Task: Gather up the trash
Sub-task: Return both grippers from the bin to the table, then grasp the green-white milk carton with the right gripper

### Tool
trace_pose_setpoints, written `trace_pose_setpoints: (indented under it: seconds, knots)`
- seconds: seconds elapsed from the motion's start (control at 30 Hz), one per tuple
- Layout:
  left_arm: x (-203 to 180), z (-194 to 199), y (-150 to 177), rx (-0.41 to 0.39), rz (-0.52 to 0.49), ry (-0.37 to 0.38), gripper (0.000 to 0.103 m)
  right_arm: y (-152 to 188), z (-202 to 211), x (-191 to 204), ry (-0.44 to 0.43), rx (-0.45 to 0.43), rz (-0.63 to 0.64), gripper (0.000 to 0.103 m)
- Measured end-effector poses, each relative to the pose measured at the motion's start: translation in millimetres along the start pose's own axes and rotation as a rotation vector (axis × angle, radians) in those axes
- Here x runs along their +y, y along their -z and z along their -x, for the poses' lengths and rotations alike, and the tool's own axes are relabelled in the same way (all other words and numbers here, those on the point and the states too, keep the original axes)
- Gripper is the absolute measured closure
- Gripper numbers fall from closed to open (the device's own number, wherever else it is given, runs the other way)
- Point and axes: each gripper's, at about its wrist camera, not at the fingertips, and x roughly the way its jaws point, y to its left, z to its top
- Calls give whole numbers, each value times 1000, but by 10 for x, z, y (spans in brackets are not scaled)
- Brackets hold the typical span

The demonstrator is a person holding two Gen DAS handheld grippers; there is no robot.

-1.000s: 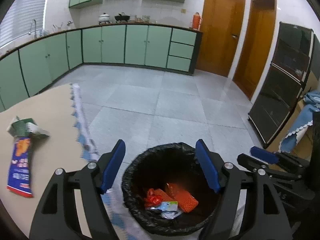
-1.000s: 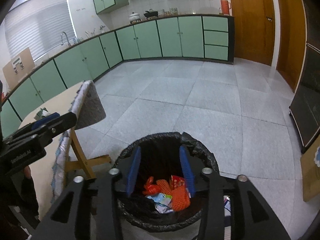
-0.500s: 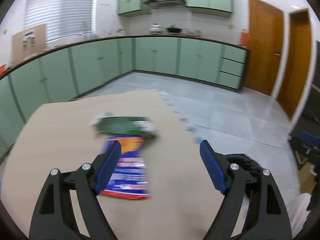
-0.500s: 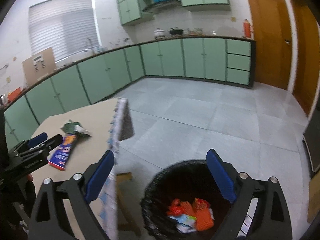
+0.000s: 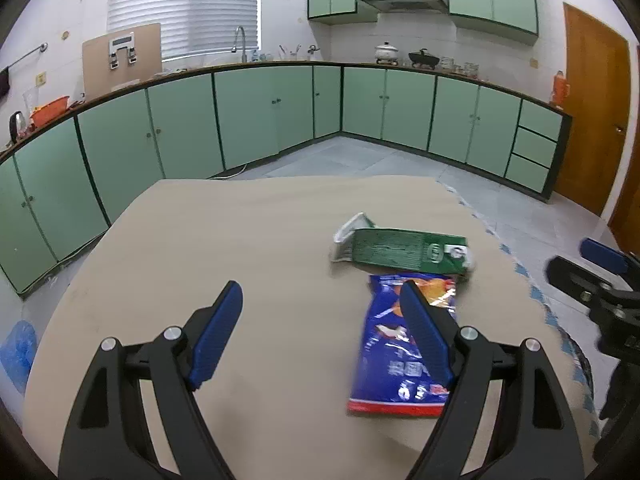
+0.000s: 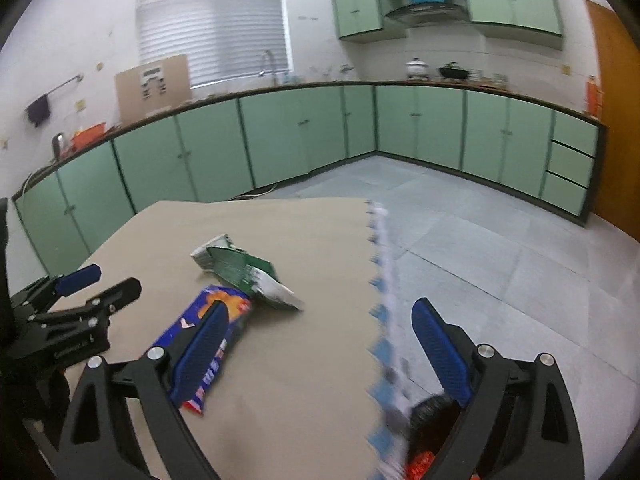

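Green cabinets (image 5: 256, 120) ring the kitchen behind a tan table (image 5: 240, 240). From the left wrist view, the left gripper (image 5: 320, 332) hangs spread wide and empty over the table; a blue wrapper (image 5: 396, 360) lies at its 3 o'clock under the right finger, a green carton (image 5: 400, 249) touching it at 12. The right gripper (image 6: 320, 348), also agape, holds nothing above the table edge, the bin (image 6: 432, 412) at 5 o'clock.

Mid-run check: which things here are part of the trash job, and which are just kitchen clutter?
Job:
flat blue snack wrapper
crumpled green and white carton
black-lined trash bin
open left claw
open right claw

Clutter:
white lidded pot
orange thermos flask
brown cardboard box
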Motion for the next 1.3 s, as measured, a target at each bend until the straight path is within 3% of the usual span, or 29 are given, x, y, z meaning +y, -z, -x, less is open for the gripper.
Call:
trace_pose_setpoints:
  seconds: [0.33,0.87,0.93,1.0,1.1,1.3]
  knots:
    - [174,-299,-28,57,10,-33,25,-60,-606,81,-51,118,34,15]
    - [374,-245,-24,65,30,-66,25,-167,-1145,267,-106,258,145,23]
    - [378,-232,-27,65,31,-68,25,-181,-1179,272,-119,266,136,28]
    - [385,-222,-24,64,31,-71,25,-193,-1196,262,-155,278,110,43]
    - [397,-225,0,72,29,-70,25,-187,-1162,259,-169,273,107,54]
    - [327,-260,71,100,41,-36,25,-160,-1034,179,-164,260,59,66]
